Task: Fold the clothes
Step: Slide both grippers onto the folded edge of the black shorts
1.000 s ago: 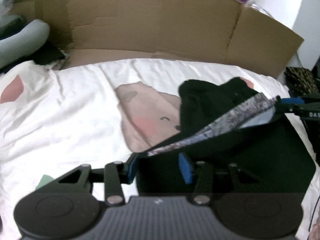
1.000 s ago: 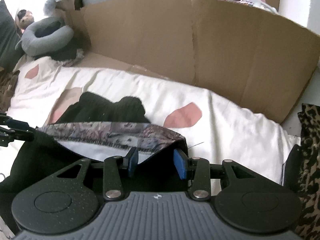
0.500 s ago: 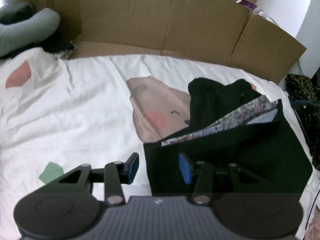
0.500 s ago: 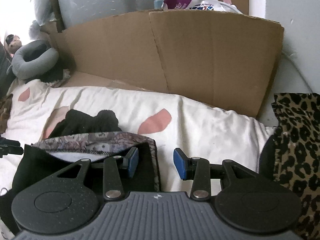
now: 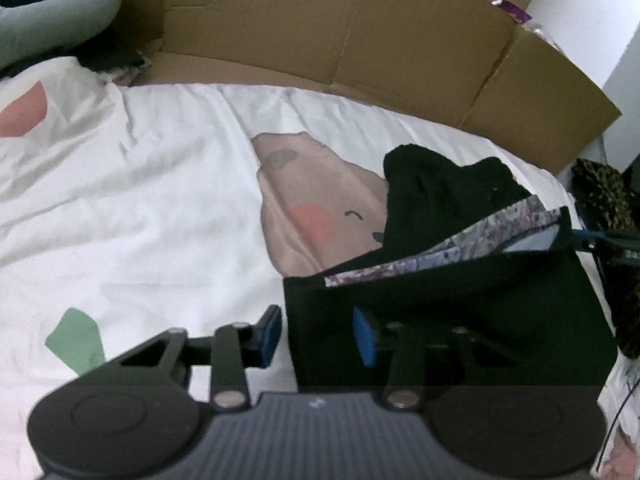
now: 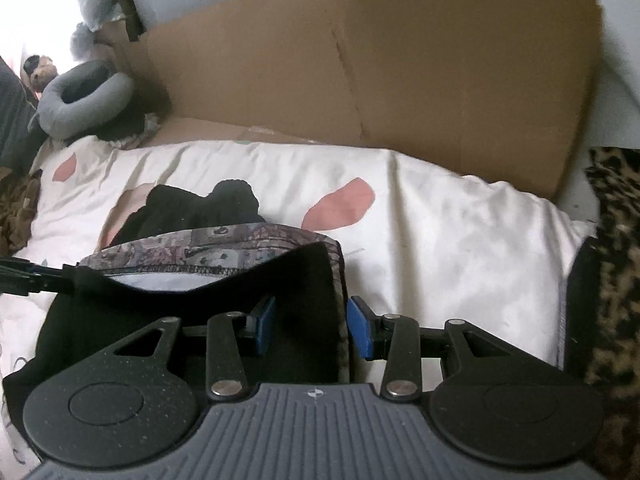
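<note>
One black garment (image 5: pixel 440 320) with patterned lining (image 6: pixel 224 240) lies on the bed (image 5: pixel 140 220), part-folded. Left gripper (image 5: pixel 318 332) has just been closing, its fingers astride the near left corner; grip not confirmed. Right gripper (image 6: pixel 310 328) straddles the right edge, fingers parted. Judgement: pinch both corners evenly, keep the edge taut. One cardboard sheet (image 6: pixel 400 80) stands behind.

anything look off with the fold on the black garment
Yes: the black garment is not folded flat. Its top layer gapes, showing the patterned lining, and a rumpled part bunches toward the cardboard.
</note>
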### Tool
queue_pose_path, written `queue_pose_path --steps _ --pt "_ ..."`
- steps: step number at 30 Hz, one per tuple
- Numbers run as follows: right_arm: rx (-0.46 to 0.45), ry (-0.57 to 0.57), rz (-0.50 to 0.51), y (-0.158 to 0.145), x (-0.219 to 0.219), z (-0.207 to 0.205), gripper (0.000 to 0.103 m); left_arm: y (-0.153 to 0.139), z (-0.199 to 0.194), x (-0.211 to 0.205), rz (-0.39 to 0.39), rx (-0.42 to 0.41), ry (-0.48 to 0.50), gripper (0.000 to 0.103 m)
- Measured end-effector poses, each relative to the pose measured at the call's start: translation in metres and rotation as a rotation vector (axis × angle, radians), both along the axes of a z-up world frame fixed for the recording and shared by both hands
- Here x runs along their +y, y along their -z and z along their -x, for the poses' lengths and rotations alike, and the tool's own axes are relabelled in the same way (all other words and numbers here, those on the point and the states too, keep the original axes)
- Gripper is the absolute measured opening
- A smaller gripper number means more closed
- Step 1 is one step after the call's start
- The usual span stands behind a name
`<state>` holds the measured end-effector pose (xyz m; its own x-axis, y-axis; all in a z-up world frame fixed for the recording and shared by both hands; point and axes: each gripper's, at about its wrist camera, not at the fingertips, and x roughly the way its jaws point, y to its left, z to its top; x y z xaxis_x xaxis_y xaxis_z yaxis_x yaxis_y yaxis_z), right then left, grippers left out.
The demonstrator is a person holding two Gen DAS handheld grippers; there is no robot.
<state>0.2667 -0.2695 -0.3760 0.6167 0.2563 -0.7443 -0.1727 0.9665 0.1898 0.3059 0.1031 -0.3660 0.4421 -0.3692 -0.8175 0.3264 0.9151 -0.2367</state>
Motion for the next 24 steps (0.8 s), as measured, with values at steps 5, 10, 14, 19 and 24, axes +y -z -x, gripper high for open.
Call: queue_pose_path --steps 5,10,14,19,24 --pt "-0.006 -0.059 0.006 0.004 0.007 -0.013 0.046 -0.001 0.001 0.001 0.003 -0.018 0.012 0.01" --pt "-0.005 -0.069 -0.023 0.002 0.004 -0.021 0.004 -0.006 0.003 0.005 0.009 -0.043 0.005 0.004" --pt "-0.033 -0.043 -0.01 -0.006 0.0 -0.021 0.003 -0.011 0.005 0.008 0.023 -0.063 -0.018 0.003" --pt "-0.071 -0.004 -0.02 -0.02 -0.004 -0.022 0.003 -0.013 0.002 0.011 0.038 -0.057 -0.036 0.003" --pt "-0.06 -0.01 0.001 -0.015 0.002 -0.037 0.003 -0.001 0.0 0.01 0.018 -0.02 -0.043 0.003"
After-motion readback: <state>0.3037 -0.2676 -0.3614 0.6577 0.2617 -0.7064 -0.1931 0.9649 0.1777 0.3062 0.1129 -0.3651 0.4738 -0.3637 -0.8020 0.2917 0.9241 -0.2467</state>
